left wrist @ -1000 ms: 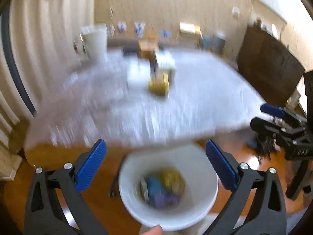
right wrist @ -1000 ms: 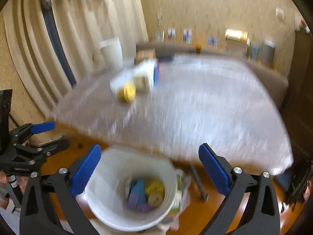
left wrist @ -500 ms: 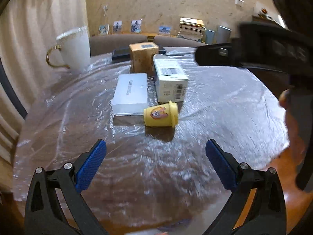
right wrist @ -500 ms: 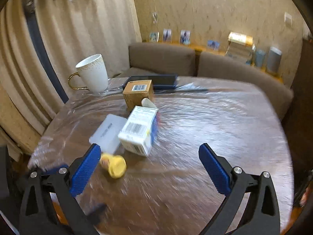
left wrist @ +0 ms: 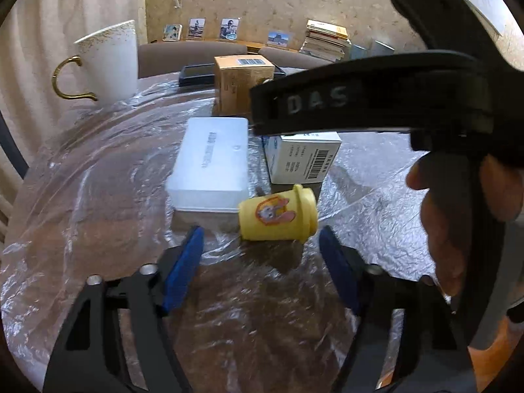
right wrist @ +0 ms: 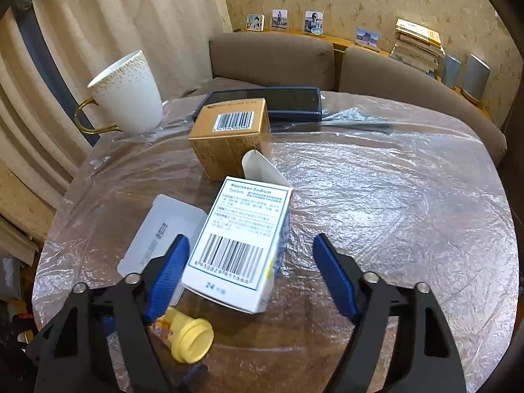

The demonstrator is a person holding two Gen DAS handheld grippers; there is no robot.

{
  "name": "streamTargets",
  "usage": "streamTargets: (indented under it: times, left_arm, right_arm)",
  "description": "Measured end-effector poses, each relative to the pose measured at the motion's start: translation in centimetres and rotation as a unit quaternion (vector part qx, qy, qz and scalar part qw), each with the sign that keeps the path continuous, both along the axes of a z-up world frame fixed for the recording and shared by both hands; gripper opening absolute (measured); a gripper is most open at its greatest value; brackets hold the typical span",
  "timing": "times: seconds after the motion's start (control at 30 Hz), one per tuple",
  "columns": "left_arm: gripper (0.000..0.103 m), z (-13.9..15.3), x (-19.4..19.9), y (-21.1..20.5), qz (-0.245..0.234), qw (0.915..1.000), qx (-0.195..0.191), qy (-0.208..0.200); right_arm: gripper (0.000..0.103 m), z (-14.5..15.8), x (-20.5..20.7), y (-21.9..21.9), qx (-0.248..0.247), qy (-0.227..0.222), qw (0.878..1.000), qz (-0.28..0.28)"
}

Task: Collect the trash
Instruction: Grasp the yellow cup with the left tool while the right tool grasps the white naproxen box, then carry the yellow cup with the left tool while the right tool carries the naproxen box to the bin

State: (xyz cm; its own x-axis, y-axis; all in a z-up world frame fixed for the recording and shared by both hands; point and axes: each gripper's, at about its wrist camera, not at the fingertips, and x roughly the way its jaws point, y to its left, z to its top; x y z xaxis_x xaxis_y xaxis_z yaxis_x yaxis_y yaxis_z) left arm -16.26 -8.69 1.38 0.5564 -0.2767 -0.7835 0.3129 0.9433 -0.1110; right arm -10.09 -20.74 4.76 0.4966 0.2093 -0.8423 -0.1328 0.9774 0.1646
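Table (right wrist: 376, 196) covered in crinkled clear plastic film, seen from two gripper cameras.

In the left wrist view, the left gripper (left wrist: 262, 249) has its jaws spread wide, blue pads on either side of an open gap, gripping nothing. A small yellow cup (left wrist: 278, 216) with a cartoon rabbit lies on its side just beyond the fingertips, toward 12 o'clock, lid end pointing to 3 o'clock. It sits close to the gap but touches neither pad. Just behind it, at 11 o'clock, lies a flat translucent white case (left wrist: 209, 167). At 1 o'clock from the cup stands a white medicine box (left wrist: 301, 159) with a barcode. Further back is a tan carton (left wrist: 242, 82), and at 10 o'clock a white mug (left wrist: 108, 62) with a gold handle. The right gripper's black body crosses the upper right of this view, with the person's hand (left wrist: 458, 216) around its grip.

In the right wrist view, the right gripper (right wrist: 249, 268) is also wide open and holds nothing. The white medicine box (right wrist: 239, 249) lies between its pads, nearer the left one; whether that pad touches it I cannot tell. The yellow cup (right wrist: 190, 340) lies at 7 o'clock from the box. A dark phone (right wrist: 285, 101) rests at the far edge.
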Motion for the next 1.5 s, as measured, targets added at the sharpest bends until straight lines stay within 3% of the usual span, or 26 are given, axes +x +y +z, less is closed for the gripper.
streamTargets:
  times: [0.17, 0.33, 0.53, 0.77, 1.5]
  left_arm:
    - [0.064, 0.2, 0.4, -0.6, -0.003, 0.9999, -0.013, 0.004]
    - [0.047, 0.1, 0.4, -1.5, -0.008, 0.9999, 0.010, -0.005]
    - [0.046, 0.0, 0.6, -1.5, -0.007, 0.9999, 0.011, -0.010]
    - [0.046, 0.4, 0.6, -1.4, -0.010, 0.9999, 0.003, -0.009]
    - [0.046, 2.8, -2.0, 0.0, -0.009, 0.9996, -0.013, -0.024]
  right_arm:
    - [0.070, -0.3, 0.8, -0.4, 0.015, 0.006, 1.000, -0.005]
    - [0.052, -0.7, 1.0, -0.2, -0.003, 0.007, 1.000, 0.005]
    - [0.048, -0.7, 0.4, -0.9, 0.003, -0.001, 1.000, 0.007]
    - [0.047, 0.6, -1.5, -2.9, 0.038, -0.023, 0.999, -0.002]
    - [0.047, 2.3, -9.7, -6.4, 0.065, -0.029, 0.997, -0.008]
